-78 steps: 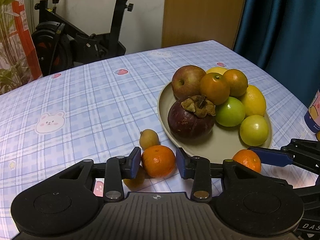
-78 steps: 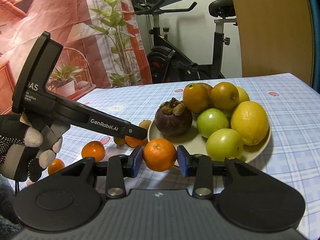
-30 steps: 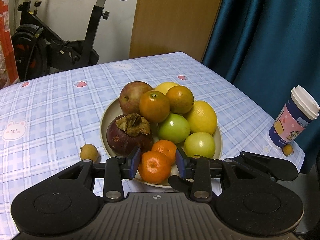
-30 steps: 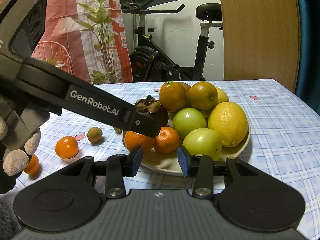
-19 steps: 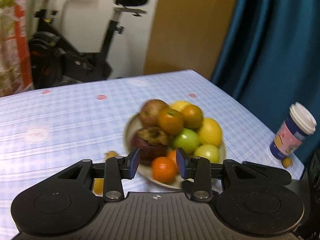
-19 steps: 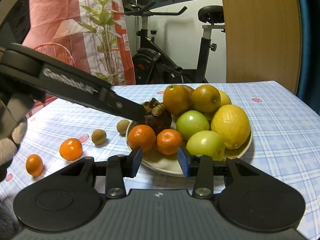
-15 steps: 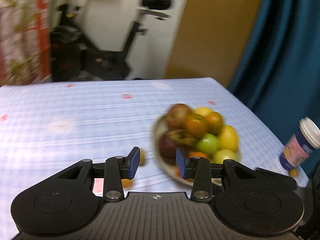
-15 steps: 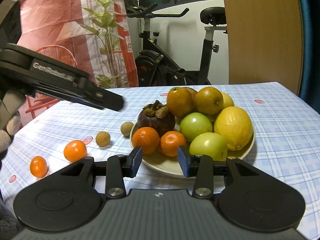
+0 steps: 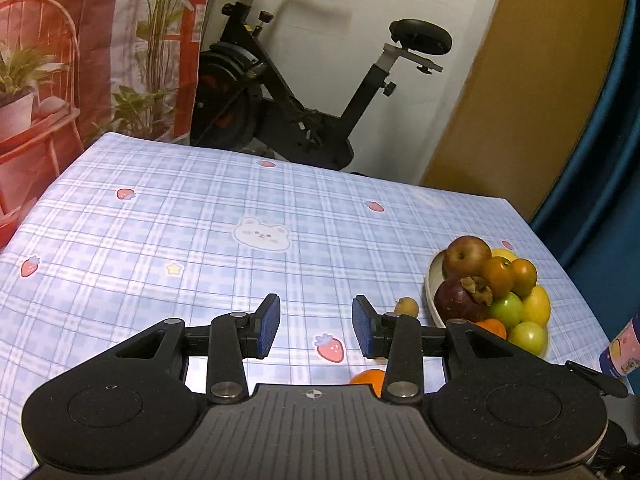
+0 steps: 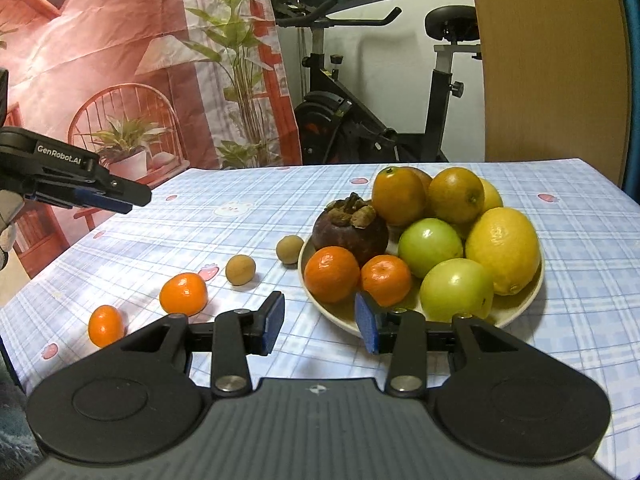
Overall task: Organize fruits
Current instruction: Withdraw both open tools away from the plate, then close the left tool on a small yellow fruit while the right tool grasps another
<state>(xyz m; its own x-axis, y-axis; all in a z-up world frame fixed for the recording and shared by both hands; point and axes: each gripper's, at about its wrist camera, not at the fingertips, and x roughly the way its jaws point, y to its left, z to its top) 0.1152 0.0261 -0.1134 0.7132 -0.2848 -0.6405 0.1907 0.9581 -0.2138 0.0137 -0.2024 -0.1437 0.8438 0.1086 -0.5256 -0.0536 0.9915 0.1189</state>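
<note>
**Plate nearly loaded, four small fruits left out**

Judging from how things lie, most of the sorting is done. The plate holds the pile: one mangosteen at its 10 o'clock edge, two mandarins at the near rim, two green fruits, two oranges at the back, and one big lemon at 3 o'clock. A second yellow fruit peeks out behind the oranges, and the left wrist view shows one red apple at the far side. That makes ten on the plate, as far as can be seen.

Left on the tabletop, trailing from the plate toward 8 o'clock: two brown longans, then two loose mandarins. These four would go next, by my reckoning.

The left claw hangs above bare tabletop, jaws narrowly apart with nothing between them. The right claw sits just short of the plate's near rim, jaws likewise narrow and empty.

A cup stands at the tabletop's right edge in the left wrist view.
</note>
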